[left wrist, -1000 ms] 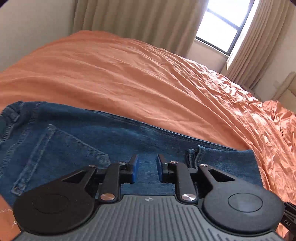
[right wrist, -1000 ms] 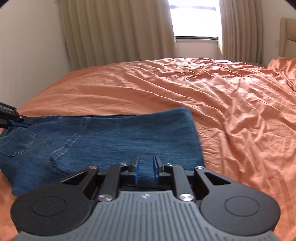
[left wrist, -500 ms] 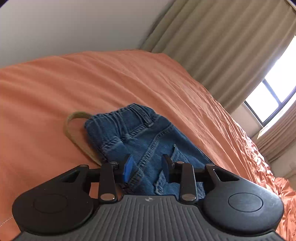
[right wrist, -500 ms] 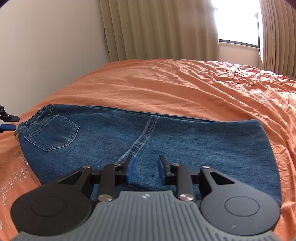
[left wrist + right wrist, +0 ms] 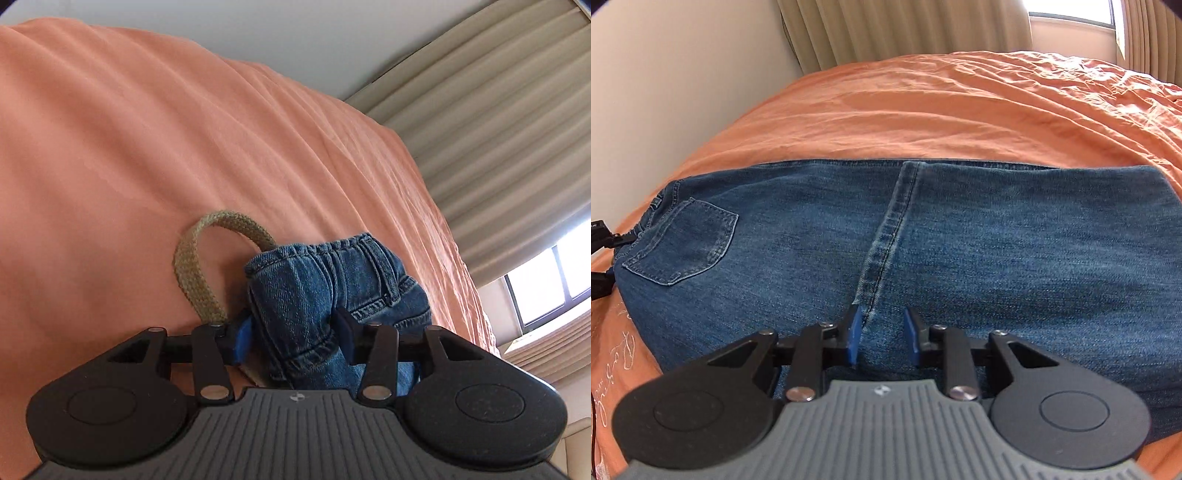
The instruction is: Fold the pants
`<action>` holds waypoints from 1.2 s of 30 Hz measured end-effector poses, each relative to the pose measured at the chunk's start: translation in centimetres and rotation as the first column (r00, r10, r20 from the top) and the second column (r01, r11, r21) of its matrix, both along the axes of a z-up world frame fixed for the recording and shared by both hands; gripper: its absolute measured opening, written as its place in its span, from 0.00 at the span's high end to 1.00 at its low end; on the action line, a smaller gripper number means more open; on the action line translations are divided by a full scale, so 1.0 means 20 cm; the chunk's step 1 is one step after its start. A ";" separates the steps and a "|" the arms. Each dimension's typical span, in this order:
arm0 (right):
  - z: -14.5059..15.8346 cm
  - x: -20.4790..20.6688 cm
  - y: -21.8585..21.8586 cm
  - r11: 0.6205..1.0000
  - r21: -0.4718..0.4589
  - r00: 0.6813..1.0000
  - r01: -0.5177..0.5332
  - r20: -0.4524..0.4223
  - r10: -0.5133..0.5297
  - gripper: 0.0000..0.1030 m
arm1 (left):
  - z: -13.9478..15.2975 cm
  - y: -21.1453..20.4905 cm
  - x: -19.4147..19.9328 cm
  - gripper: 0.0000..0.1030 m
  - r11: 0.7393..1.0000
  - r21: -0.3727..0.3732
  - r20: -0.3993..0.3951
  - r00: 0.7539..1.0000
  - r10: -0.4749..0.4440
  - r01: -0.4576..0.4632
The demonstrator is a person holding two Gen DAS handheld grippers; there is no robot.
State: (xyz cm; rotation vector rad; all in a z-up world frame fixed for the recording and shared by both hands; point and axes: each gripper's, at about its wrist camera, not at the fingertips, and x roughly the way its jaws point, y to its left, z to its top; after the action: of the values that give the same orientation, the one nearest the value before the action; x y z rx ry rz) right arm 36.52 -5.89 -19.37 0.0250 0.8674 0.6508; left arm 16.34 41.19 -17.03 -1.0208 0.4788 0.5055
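Blue jeans (image 5: 960, 251) lie folded flat on the orange bed, back pocket (image 5: 683, 240) at the left. In the left wrist view the waistband end (image 5: 332, 280) stands bunched between the wide-apart jaws of my left gripper (image 5: 295, 332), and a khaki woven belt loop (image 5: 192, 269) sticks out beside it. The pads do not press the denim. My right gripper (image 5: 882, 336) is open, low over the near edge of the jeans, astride the inseam (image 5: 886, 236). The left gripper shows at the far left of the right wrist view (image 5: 600, 240).
The orange bedsheet (image 5: 960, 110) stretches wide beyond the jeans, wrinkled to the right. A white wall (image 5: 665, 74) and beige curtains (image 5: 498, 129) bound the far side. A window (image 5: 554, 280) is at the right.
My left gripper has swung to the waistband end and come in close, its jaws now around the bunched denim. My right gripper has opened and moved left along the near edge to the inseam.
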 end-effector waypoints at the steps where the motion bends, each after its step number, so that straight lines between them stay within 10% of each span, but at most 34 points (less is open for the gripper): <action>1: 0.00 0.01 0.00 1.000 0.003 1.000 0.000 -0.010 0.000 0.79 | -0.01 0.00 0.02 0.49 1.000 0.010 -0.008 1.000 0.007 -0.007; 8: -0.01 0.03 -0.04 0.999 0.041 0.999 -0.005 -0.041 0.007 0.80 | 0.09 -0.07 0.17 0.74 0.991 0.130 -0.105 0.994 0.016 -0.002; 17: 0.14 0.02 -0.23 0.990 0.133 0.997 0.041 -0.065 -0.033 0.69 | 0.71 -0.50 0.22 0.82 0.926 0.367 -0.010 0.996 -0.094 0.091; 26: 0.23 0.01 -0.59 0.963 0.231 0.979 0.139 -0.181 -0.098 0.62 | 1.04 -1.46 0.32 0.82 0.668 0.676 -0.097 0.936 -0.338 0.311; 33: 0.22 -0.02 -0.78 0.949 0.251 0.966 0.191 -0.220 -0.137 0.62 | 0.70 -2.11 0.50 0.82 0.478 0.736 -0.282 0.859 -0.427 0.479; 36: 0.21 -0.02 -0.83 0.941 0.256 0.959 0.222 -0.233 -0.163 0.62 | 0.53 -2.25 0.53 0.81 0.468 0.666 -0.353 0.798 -0.488 0.581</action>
State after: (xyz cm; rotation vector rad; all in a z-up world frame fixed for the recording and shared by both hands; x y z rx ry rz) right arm 36.07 -22.46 -15.09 0.4371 0.9545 0.5872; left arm 26.96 -3.90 -6.41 0.0183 0.5900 0.1354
